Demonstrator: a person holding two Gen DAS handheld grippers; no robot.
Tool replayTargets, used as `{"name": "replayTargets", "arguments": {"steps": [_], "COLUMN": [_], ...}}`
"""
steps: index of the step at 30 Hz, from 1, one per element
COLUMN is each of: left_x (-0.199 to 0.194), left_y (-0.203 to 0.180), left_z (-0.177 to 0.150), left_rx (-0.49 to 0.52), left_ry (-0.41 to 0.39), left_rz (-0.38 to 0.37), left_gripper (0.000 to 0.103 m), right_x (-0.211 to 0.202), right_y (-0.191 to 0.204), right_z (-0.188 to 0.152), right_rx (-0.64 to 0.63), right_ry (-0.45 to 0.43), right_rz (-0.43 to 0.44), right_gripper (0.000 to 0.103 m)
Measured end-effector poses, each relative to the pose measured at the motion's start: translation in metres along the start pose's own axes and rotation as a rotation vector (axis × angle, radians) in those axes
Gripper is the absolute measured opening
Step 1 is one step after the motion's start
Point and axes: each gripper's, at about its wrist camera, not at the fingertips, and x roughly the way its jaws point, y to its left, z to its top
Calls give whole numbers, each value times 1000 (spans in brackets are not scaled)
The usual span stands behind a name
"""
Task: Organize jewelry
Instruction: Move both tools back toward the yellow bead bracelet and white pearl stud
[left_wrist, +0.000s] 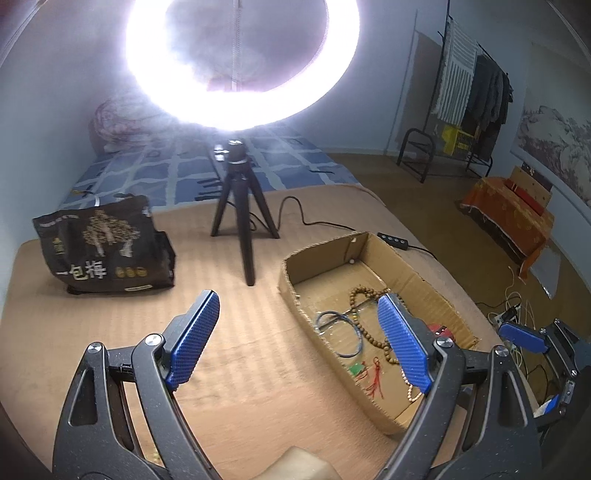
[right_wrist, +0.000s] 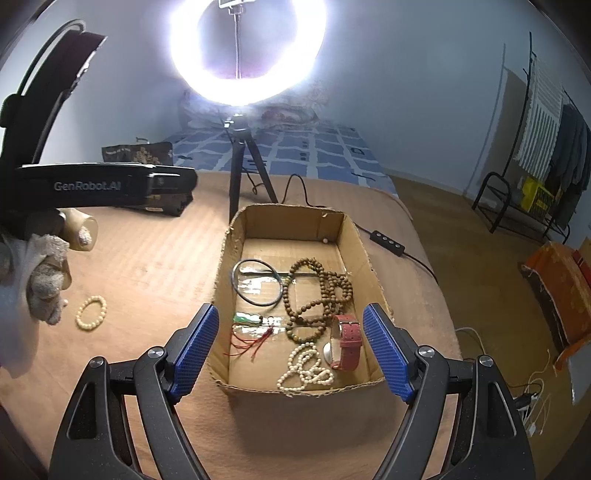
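Though crowded with beads, one cardboard box (right_wrist: 354, 236)

Surface: tan blanket (right_wrist: 147, 266) spread over a bed.
Centre: open cardboard box (right_wrist: 364, 254) of jewelry.
Behind box: tripod (right_wrist: 236, 177), its cable and switch (right_wrist: 388, 242).
Far left: dark bag (left_wrist: 99, 247).
Near left: pale bead bracelet (right_wrist: 91, 312), apart from the box.

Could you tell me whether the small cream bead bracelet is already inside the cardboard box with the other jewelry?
No, the cream bead bracelet lies on the tan bed cover, left of the cardboard box and outside it.
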Motion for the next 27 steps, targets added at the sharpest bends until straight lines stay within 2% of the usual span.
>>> {"name": "replayTargets", "arguments": {"steps": [9, 15, 20, 27], "left_x": [-44, -73, -94, -110], "left_y": [48, 96, 140, 192], "left_z": [-9, -28, -52, -87], "left_rx": [-11, -29, -82, -145], "left_ry": [-43, -54, -60, -35], "left_rz": [48, 104, 149, 183], "left_gripper": [90, 90, 90, 90], "right_x": [-9, -14, -11, 9], "right_y": [24, 51, 78, 114], "right_z": [5, 6, 4, 2], "right_rx": [-42, -116, -177, -191], "right_ry": [-7, -57, -89, -18], "right_rz": [-15, -13, 74, 243], "right_gripper": [80, 80, 80, 80]}}
